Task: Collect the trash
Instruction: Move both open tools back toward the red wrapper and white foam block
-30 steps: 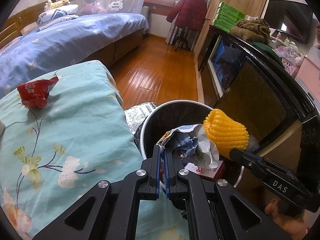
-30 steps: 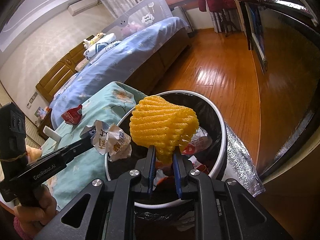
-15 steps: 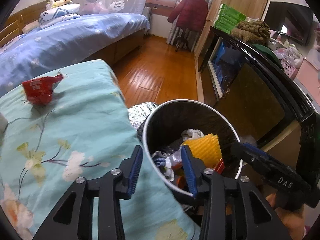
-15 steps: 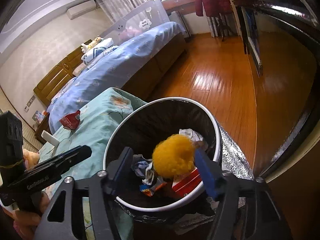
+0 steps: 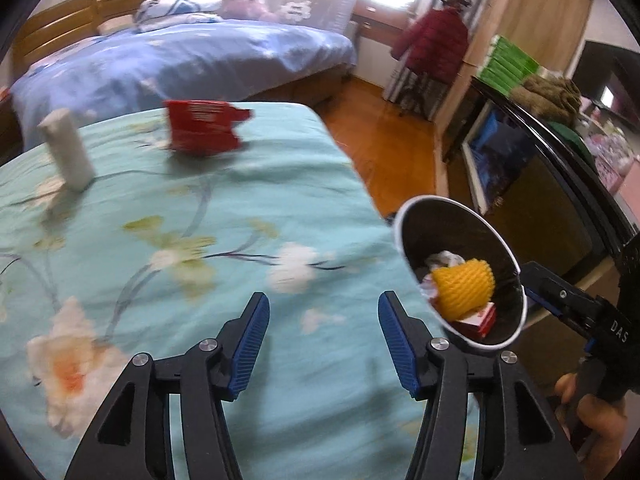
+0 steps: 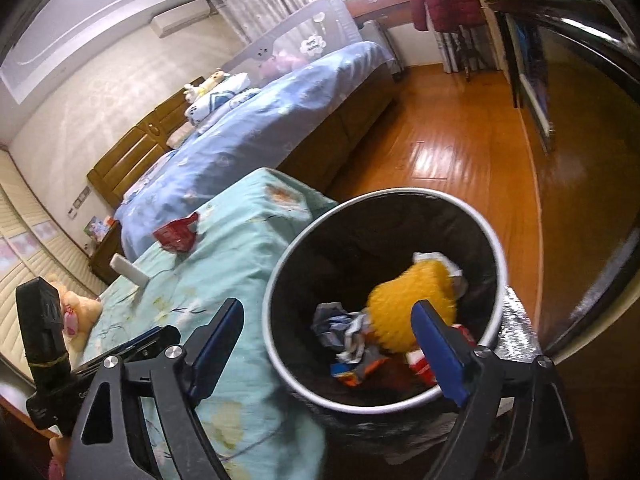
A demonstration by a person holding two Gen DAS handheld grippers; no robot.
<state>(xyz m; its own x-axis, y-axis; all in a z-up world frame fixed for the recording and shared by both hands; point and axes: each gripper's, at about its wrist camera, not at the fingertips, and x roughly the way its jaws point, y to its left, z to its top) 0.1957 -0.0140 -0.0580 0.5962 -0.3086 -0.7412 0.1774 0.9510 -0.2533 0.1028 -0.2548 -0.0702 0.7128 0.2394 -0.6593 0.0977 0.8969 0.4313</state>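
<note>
A round black bin [image 5: 404, 220] [image 6: 280, 280] with a pale rim stands beside the turquoise flowered table cloth [image 5: 200, 220]. Inside it lie a yellow foam net [image 5: 464, 288] [image 6: 408, 300], crumpled paper [image 6: 344, 328] and red wrappers. A red snack wrapper [image 5: 202, 130] [image 6: 178, 234] and a white oblong piece [image 5: 68, 152] [image 6: 128, 270] rest on the cloth. My left gripper [image 5: 322, 340] hovers over the cloth, left of the bin, its jaws opening with nothing between them. My right gripper [image 6: 326, 344] hangs above the bin's near rim, jaws opening wide, empty.
A bed with a blue quilt [image 5: 180, 60] lies beyond the table. Wooden floor [image 6: 460, 148] runs to a dark cabinet [image 5: 540, 184] on the right. A red jacket [image 5: 436, 44] hangs on a stand at the back. A silver foil mat [image 6: 516, 336] lies by the bin.
Both grippers opened and dropped their loads: the crumpled paper and the yellow foam net now lie in the bin. The left gripper swung left, out over the cloth.
</note>
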